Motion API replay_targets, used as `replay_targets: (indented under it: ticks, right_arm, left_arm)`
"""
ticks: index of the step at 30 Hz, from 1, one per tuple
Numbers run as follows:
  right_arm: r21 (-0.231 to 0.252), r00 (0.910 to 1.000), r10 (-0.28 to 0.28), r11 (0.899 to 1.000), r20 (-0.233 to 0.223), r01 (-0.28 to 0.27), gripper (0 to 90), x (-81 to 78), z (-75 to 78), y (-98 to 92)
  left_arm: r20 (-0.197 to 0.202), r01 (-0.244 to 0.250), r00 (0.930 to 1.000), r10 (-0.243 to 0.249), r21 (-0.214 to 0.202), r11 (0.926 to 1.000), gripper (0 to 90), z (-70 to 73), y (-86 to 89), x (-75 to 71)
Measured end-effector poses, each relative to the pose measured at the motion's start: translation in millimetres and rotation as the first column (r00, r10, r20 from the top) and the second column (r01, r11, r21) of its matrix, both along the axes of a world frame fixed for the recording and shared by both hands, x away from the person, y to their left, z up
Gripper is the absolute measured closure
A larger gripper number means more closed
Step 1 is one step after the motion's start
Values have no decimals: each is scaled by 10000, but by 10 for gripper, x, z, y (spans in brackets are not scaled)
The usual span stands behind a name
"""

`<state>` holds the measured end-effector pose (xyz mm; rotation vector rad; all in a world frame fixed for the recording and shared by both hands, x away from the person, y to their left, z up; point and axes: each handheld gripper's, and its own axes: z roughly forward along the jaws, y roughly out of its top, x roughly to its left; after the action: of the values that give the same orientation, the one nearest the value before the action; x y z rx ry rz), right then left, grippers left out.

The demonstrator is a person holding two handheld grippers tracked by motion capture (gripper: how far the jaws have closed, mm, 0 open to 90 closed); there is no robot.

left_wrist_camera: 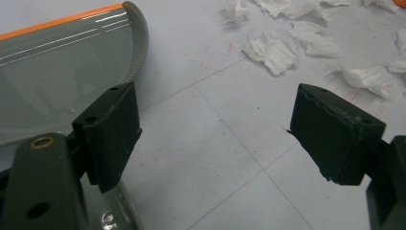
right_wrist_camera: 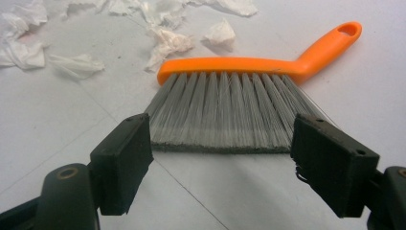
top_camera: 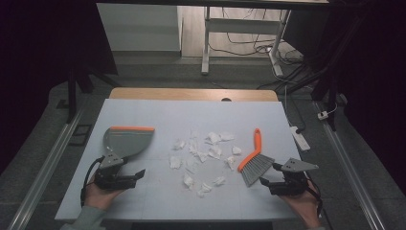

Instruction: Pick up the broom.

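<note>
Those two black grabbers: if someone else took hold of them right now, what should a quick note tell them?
Left gripper: open, holding nothing, beside the grey dustpan.
Right gripper: open, holding nothing, just short of the brush bristles.
Torn paper scraps lie scattered mid-table between dustpan and brush.
Done: nothing yet; both tools lie flat on the table.
Left, probably: pick up brush and dustpan, then sweep the scraps in.

One grey dustpan (top_camera: 125, 141) with an orange edge, one orange brush (top_camera: 254, 158) with grey bristles, and roughly fifteen crumpled white paper scraps (top_camera: 203, 155) lie on the bench (top_camera: 158, 112).
</note>
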<state>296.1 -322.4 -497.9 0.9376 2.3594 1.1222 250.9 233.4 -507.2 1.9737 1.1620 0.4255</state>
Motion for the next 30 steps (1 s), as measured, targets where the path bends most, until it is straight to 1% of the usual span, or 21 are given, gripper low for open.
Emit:
replay_targets:
  ticks: [3,8,10,15,19,24,27,29,30]
  right_arm:
    - [-23,10000,-8,10000,45,8,224,-10,1,-4]
    - [-22,10000,-53,10000,-22,53,224,-11,3,-3]
    - [100,10000,-65,9999,3,65,226,-21,19,-8]
    - [30,10000,-79,10000,25,79,227,-19,16,-12]
    - [8,9999,-74,10000,74,74,236,-24,26,-6]
    - [-65,9999,-78,9999,97,79,243,-29,24,15]
    - [-174,10000,-9,9998,34,9,244,-29,30,30]
    - [-215,9999,-97,9997,-103,95,262,-45,54,56]
    - [-255,9995,-257,9994,-162,253,265,-59,70,78]
  left_arm:
    - [-7,16,10000,-16,-20,10000,182,0,-3,1]
    - [-29,61,10000,-60,113,9999,186,-1,-26,-5]
    - [-9,85,10000,-85,132,9999,187,0,-29,-6]
    - [30,45,10000,-45,81,10000,188,8,-22,-10]
    - [-23,5,10000,-5,75,10000,188,6,-8,-6]
    - [39,-8,10000,8,78,10000,188,8,-5,-11]
    - [86,-24,10000,22,141,9999,188,11,-3,-14]
    - [134,-68,9999,66,176,9998,189,15,4,-19]
    - [152,-71,9999,69,144,9999,189,16,11,-23]
